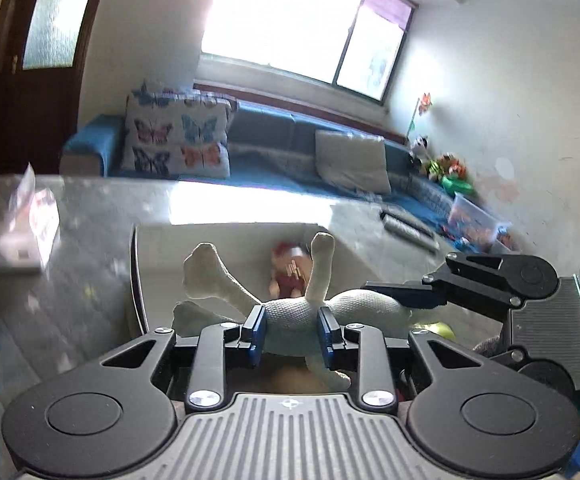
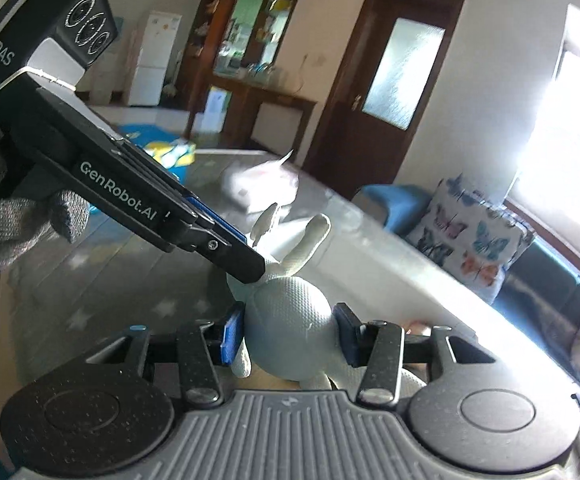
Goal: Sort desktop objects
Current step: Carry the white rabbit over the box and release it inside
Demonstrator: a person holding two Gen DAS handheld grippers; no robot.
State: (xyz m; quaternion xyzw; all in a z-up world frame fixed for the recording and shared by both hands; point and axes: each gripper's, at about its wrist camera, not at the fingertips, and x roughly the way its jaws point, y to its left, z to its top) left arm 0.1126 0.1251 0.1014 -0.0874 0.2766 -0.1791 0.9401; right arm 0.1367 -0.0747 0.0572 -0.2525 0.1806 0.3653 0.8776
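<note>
Plush rabbit [image 1: 290, 320]: gripped by left gripper [image 1: 290, 336] and right gripper [image 2: 288, 338] jaws; red doll [image 1: 290, 270] at 12 o'clock, left view only.

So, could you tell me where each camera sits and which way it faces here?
Left wrist: on the left gripper, facing the sofa and window; its blue pads clamp the white plush toy; the right gripper enters from the right.
Right wrist: on the right gripper, facing the door; the gloved hand shows.
Shared: the toy, the butterfly cushion.
</note>
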